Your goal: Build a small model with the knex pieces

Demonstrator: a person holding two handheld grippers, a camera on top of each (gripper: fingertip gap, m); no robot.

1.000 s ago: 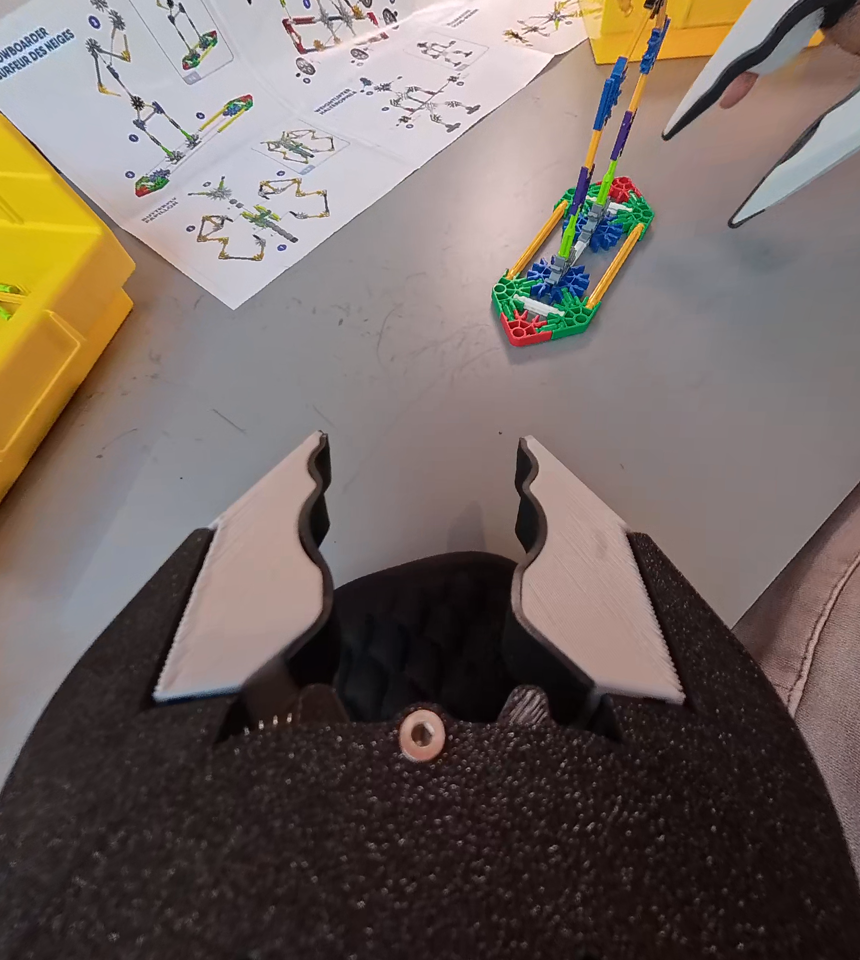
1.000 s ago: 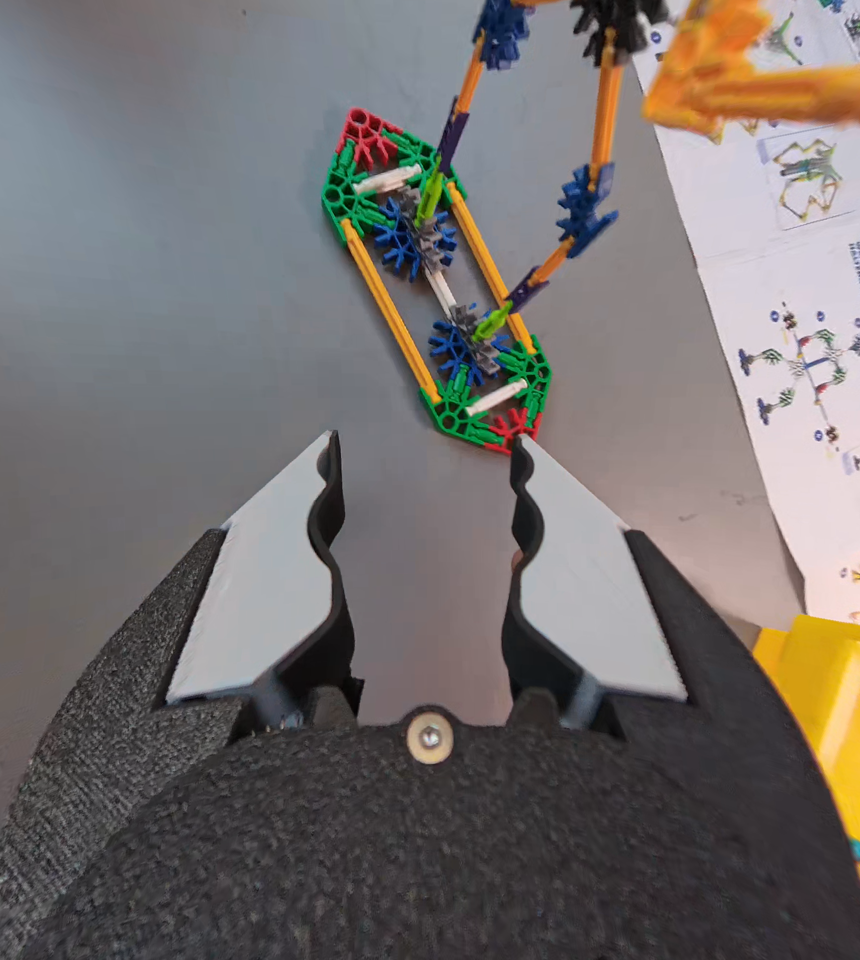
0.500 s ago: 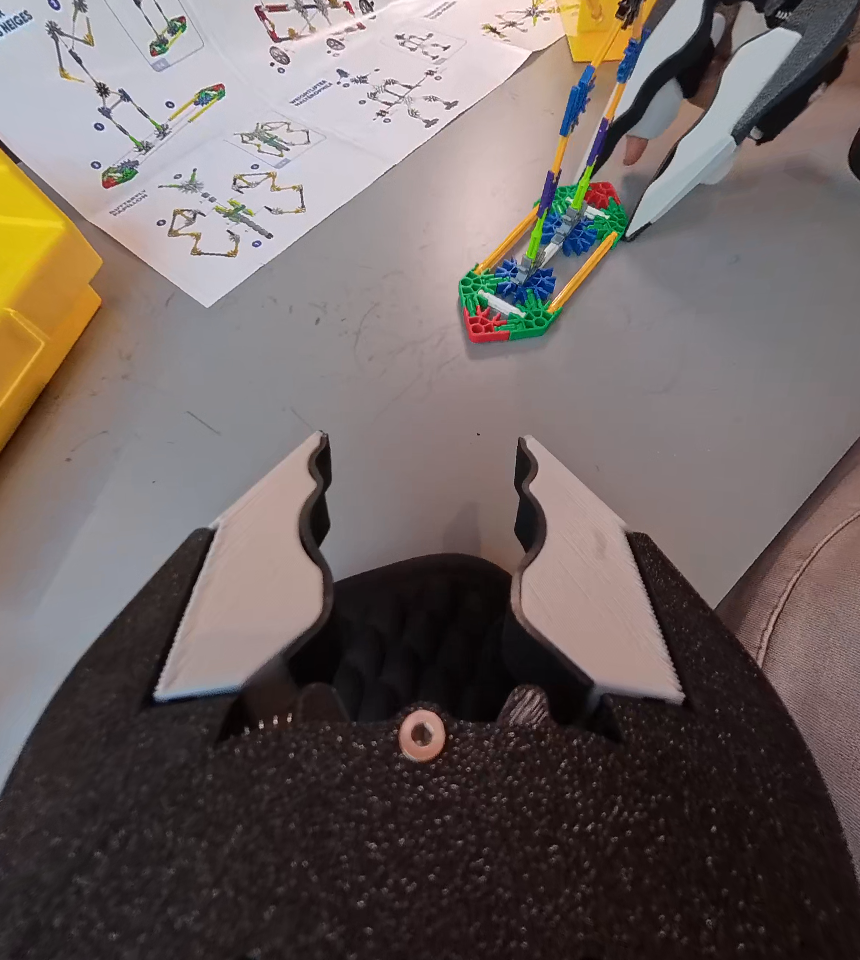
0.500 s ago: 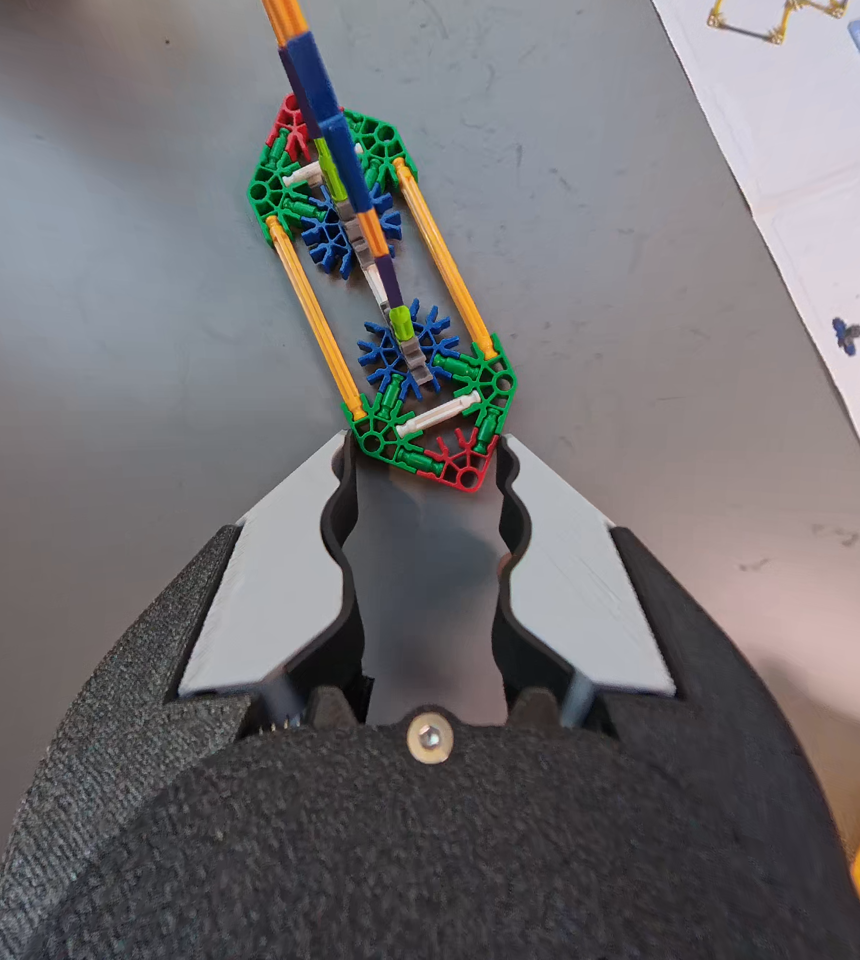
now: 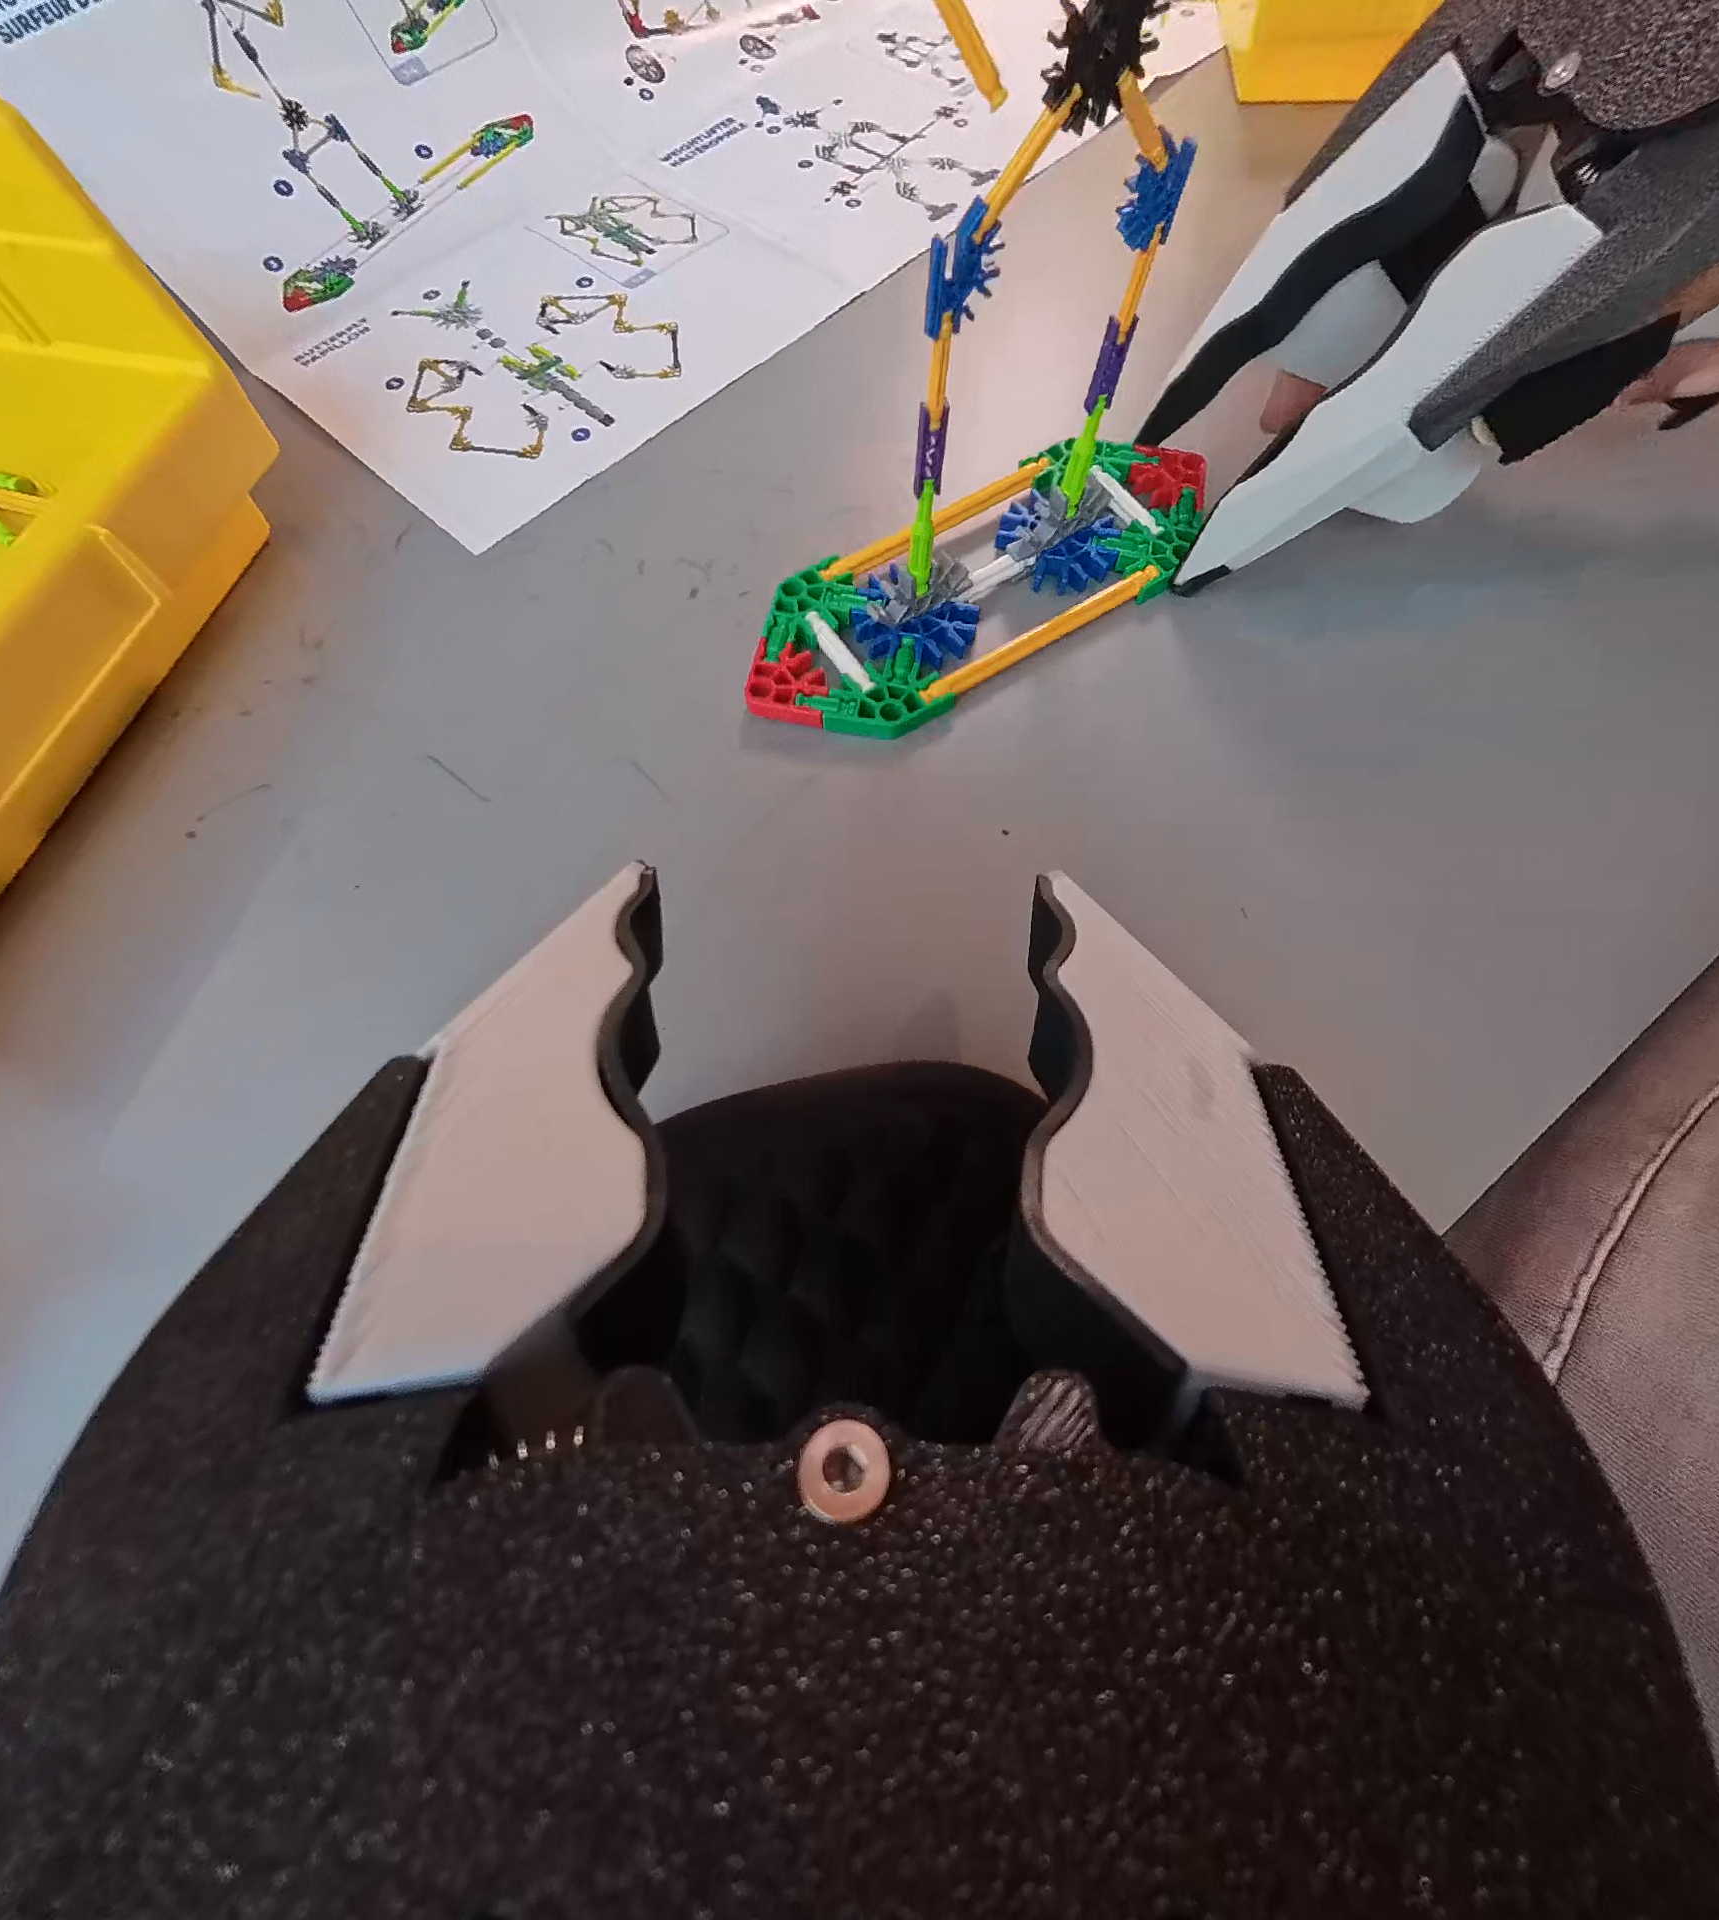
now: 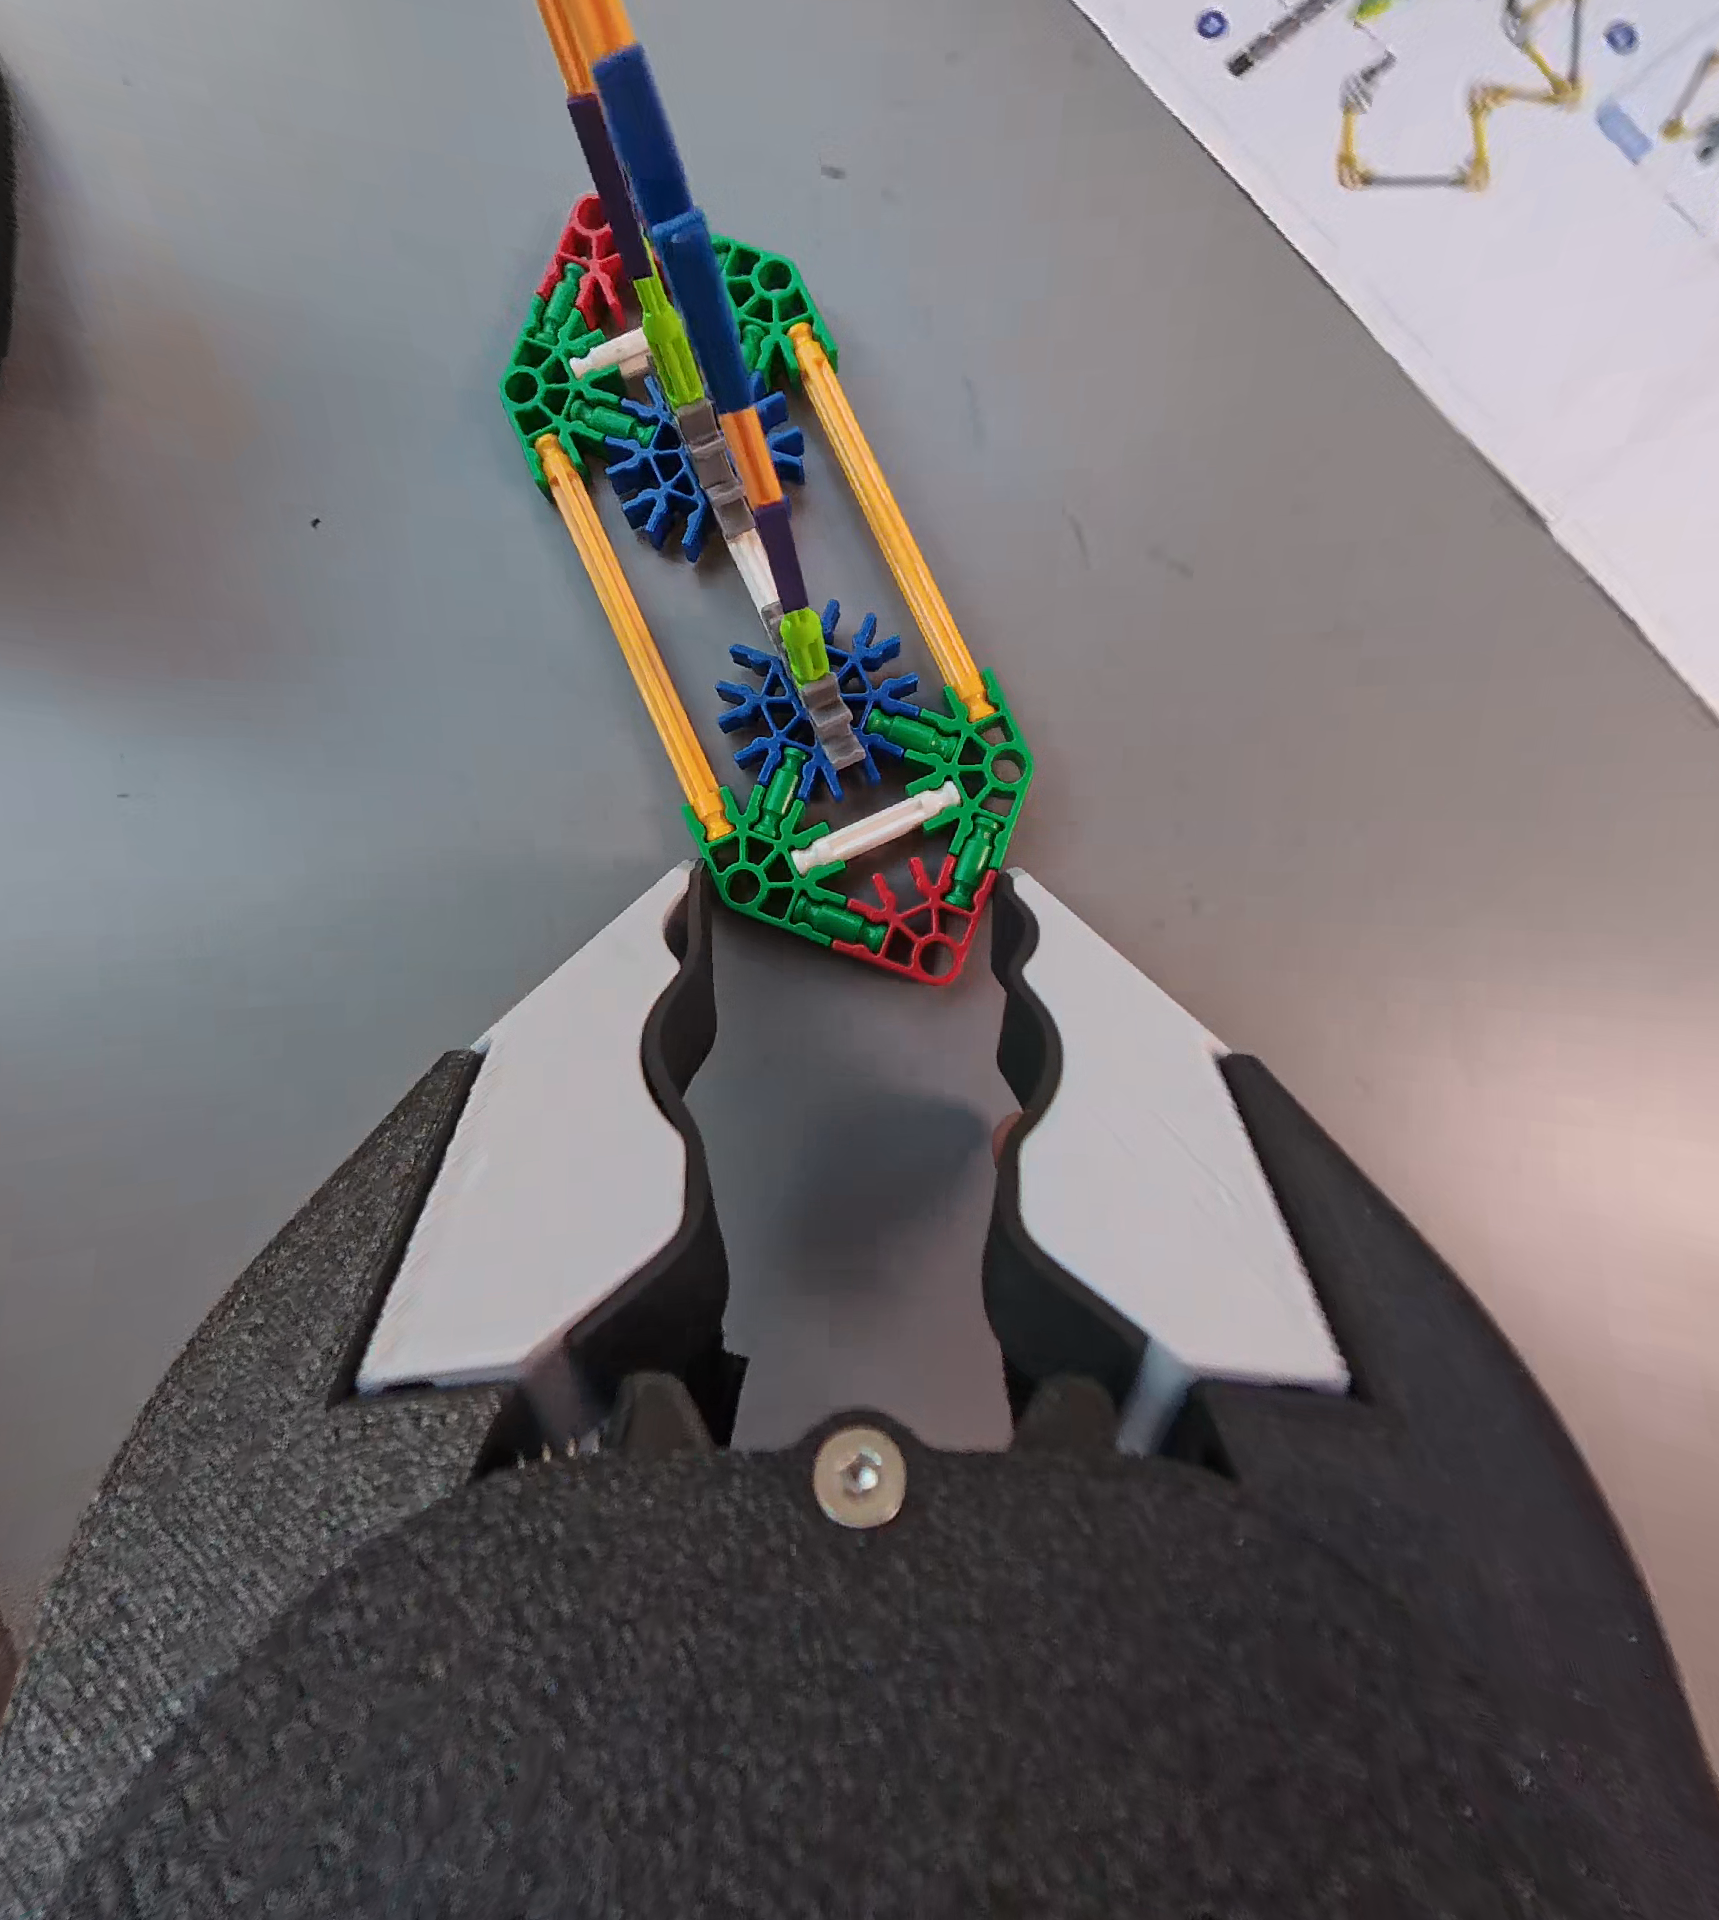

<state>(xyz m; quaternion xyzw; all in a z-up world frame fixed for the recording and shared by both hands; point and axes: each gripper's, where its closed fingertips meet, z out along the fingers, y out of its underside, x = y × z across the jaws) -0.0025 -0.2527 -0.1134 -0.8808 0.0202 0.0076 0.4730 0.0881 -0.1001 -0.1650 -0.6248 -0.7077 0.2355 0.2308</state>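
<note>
A rod-and-connector toy model (image 5: 980,582) stands on the grey table (image 5: 1250,831). It has a flat base of green, red and blue connectors with orange rods, and two upright rod legs. My right gripper (image 6: 844,883) is open. Its tips flank the red and green end of the model's base (image 6: 761,582), at or very near its corners. The right gripper also shows in the left wrist view (image 5: 1172,509), low at the base's far end, with a hand behind it. My left gripper (image 5: 842,878) is open and empty, over bare table short of the model's near end.
A yellow parts bin (image 5: 55,468) with loose rods stands at the left. A white instruction sheet (image 5: 626,208) lies behind the model and also shows in the right wrist view (image 6: 1561,312). Another yellow box (image 5: 1302,52) stands at the back. Grey-brown fabric (image 5: 1665,1351) lies past the table's right edge.
My right gripper has come down and forward to the end of the model's base, and its tips now flank it. My left gripper stayed open and has shifted a little toward the model.
</note>
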